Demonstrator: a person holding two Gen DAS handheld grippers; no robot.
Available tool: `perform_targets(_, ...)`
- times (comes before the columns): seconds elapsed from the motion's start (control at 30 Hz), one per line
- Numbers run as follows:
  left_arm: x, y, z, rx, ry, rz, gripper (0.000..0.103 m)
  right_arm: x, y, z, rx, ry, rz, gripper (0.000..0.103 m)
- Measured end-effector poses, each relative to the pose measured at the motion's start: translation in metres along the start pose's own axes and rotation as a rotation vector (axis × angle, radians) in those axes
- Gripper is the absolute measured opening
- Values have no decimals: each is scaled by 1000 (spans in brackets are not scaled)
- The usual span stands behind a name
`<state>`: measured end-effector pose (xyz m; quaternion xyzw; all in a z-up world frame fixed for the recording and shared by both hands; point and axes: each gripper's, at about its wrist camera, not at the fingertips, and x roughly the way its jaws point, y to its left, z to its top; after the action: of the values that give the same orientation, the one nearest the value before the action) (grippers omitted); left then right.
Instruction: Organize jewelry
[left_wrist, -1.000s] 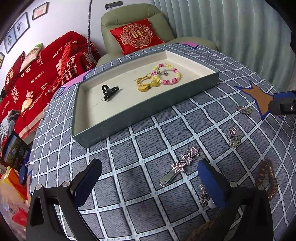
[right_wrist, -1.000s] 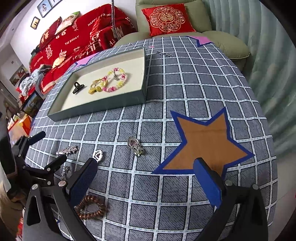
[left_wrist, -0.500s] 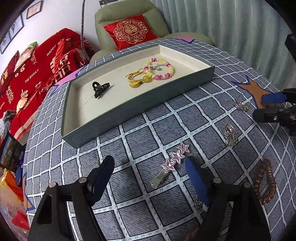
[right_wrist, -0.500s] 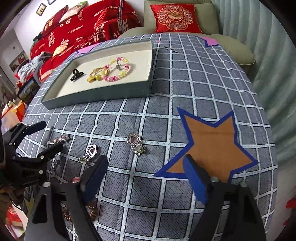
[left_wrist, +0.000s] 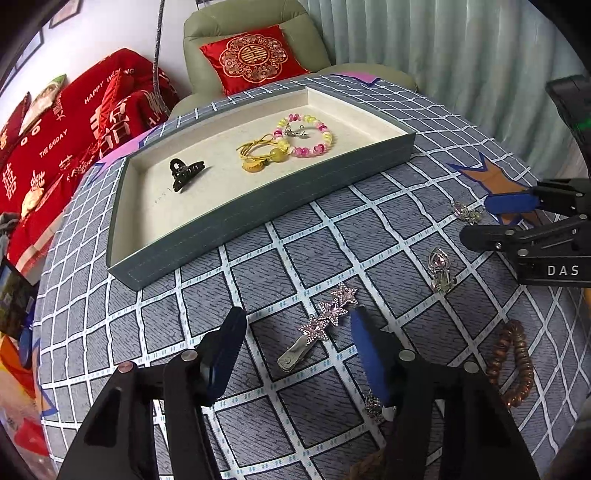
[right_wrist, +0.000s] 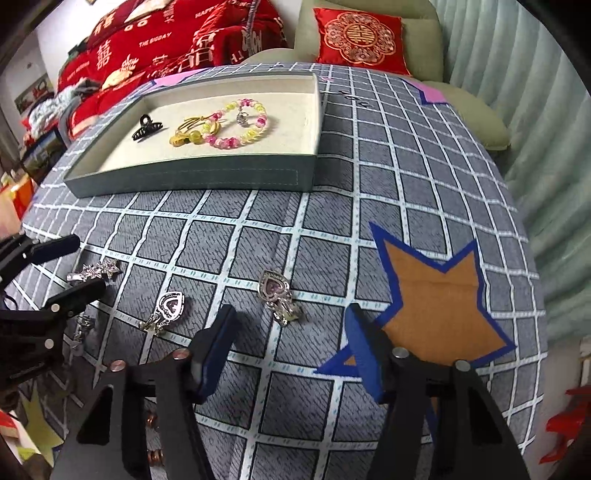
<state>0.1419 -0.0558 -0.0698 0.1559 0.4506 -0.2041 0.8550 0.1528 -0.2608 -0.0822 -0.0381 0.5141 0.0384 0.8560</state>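
A grey tray (left_wrist: 258, 218) (right_wrist: 192, 173) with a cream floor holds a black claw clip (left_wrist: 184, 171), a yellow hair tie (left_wrist: 258, 157) and a pink-yellow bead bracelet (left_wrist: 306, 136). A pink star hair clip (left_wrist: 321, 325) (right_wrist: 94, 271) lies on the cloth between the tips of my open left gripper (left_wrist: 295, 347). My open right gripper (right_wrist: 291, 343) is low over a heart-shaped clip (right_wrist: 277, 295), which lies just ahead of its tips. A second heart clip (right_wrist: 168, 308) (left_wrist: 439, 266) lies left of it.
A brown coil hair tie (left_wrist: 513, 362) lies at the table's right edge. A small silver piece (left_wrist: 373, 404) sits by my left gripper's right finger. An orange star patch (right_wrist: 439, 306) marks the checked cloth. A sofa and a green armchair stand behind the table.
Both grippers have come lower and forward. The left one now has the star clip between its tips. The right one has closed in on the heart clip. Both jaws have narrowed somewhat.
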Motion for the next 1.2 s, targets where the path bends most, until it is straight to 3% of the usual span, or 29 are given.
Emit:
perform_targets(0.03,0,0,0,0,3,-17,57,0,1,0,-4,-1,4,56)
perform_targets(0.1,-1,-2,1,-5,12,-46,49,0,4,1,-12,0,8,52)
perform_targets(0.2,-3,-9,1,21,7,-29,46,-1,6,1,-17,1,10,47)
perform_targets(0.27,-3,-10,1,22,7,-41,33,-1,8,2,-23,2,12,44)
perform_targets(0.33,-3,-11,0,18,6,-40,30,-1,10,2,-29,1,16,36)
perform_targets(0.4,-4,-12,-1,15,0,-32,30,-2,12,2,-30,-5,11,16)
perform_targets(0.67,-15,-1,-6,-59,-22,-24,30,-10,-3,-4,26,-27,36,16)
perform_targets(0.73,-20,2,-6,-74,-34,-24,24,-15,-9,-6,46,-36,50,16)
perform_targets(0.83,-28,6,-4,-100,-54,-25,23,-24,-17,-6,77,-49,75,16)
perform_targets(0.87,-31,7,-4,-106,-63,-27,23,-26,-19,-7,84,-54,82,15)
perform_targets(0.9,-32,8,-3,-110,-68,-28,23,-29,-21,-7,90,-58,87,8)
perform_targets(1.1,-34,15,-5,-136,-69,-31,23,-35,-25,-6,101,-64,101,7)
perform_targets(1.2,-33,14,-8,-123,-61,19,24,-32,-27,-7,121,-51,121,7)
